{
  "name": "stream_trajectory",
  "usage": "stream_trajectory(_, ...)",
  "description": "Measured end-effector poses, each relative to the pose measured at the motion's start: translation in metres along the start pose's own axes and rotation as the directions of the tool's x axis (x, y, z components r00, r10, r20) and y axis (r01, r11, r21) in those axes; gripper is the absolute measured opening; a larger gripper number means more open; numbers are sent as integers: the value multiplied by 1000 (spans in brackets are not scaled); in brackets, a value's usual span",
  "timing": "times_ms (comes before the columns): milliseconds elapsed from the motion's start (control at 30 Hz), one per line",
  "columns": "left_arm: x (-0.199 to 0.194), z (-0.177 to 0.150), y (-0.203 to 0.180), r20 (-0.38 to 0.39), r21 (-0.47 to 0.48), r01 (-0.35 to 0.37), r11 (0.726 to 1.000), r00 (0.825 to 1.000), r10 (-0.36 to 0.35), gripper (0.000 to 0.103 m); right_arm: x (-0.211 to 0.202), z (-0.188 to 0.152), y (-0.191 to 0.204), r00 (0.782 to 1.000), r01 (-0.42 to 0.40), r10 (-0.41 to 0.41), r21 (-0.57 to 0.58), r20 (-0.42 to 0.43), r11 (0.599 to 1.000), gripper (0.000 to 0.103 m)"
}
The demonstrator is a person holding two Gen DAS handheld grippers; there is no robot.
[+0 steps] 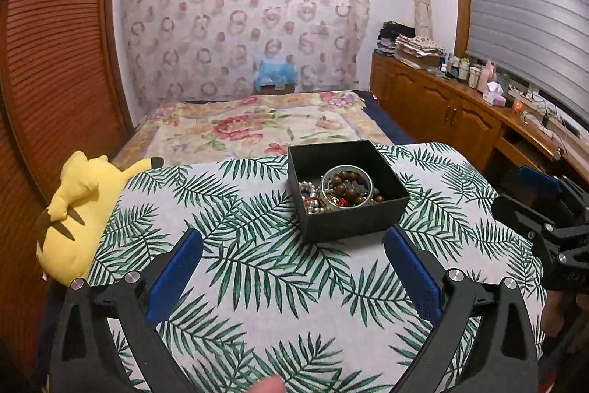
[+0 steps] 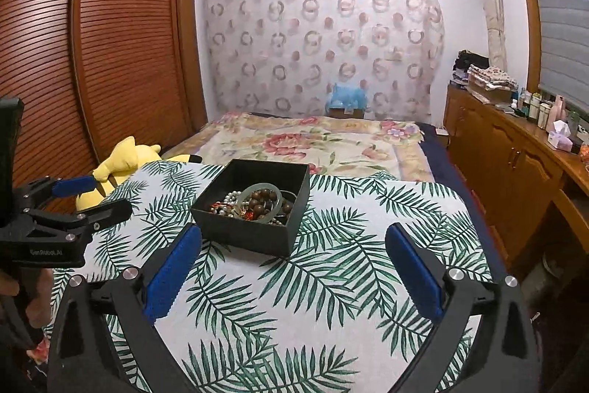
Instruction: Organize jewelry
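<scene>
A black open box (image 1: 353,220) stands on the leaf-print table (image 1: 257,264). It holds a pale green bangle (image 1: 346,186), a brown wooden bead bracelet (image 1: 344,181), pearl strands (image 1: 309,194) and other tangled pieces. My left gripper (image 1: 292,267) is open and empty, its blue pads wide apart just short of the box. The same box (image 2: 254,231) with the bangle (image 2: 259,203) and beads (image 2: 263,203) shows in the right wrist view. My right gripper (image 2: 294,264) is open and empty, just short of the box. Each gripper appears at the edge of the other's view, the right one (image 1: 545,209) and the left one (image 2: 73,197).
A yellow plush toy (image 1: 79,209) lies at the table's left edge. Behind the table is a bed with a floral blanket (image 1: 250,127). A wooden wardrobe (image 2: 110,43) stands on the left, a wooden cabinet with bottles (image 2: 515,153) on the right.
</scene>
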State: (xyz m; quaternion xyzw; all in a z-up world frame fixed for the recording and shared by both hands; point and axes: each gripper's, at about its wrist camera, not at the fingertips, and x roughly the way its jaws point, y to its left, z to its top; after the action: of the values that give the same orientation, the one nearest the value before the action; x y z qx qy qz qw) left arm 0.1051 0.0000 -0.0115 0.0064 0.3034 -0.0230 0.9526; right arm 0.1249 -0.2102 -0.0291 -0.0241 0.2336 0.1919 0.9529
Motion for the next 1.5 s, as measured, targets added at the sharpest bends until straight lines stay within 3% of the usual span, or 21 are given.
stream_trajectory(1500,-16,-2,-10,41,-11,10,1000,999,-10,95,-10,-4,-3,1000,9,-9,11,9,1000,101)
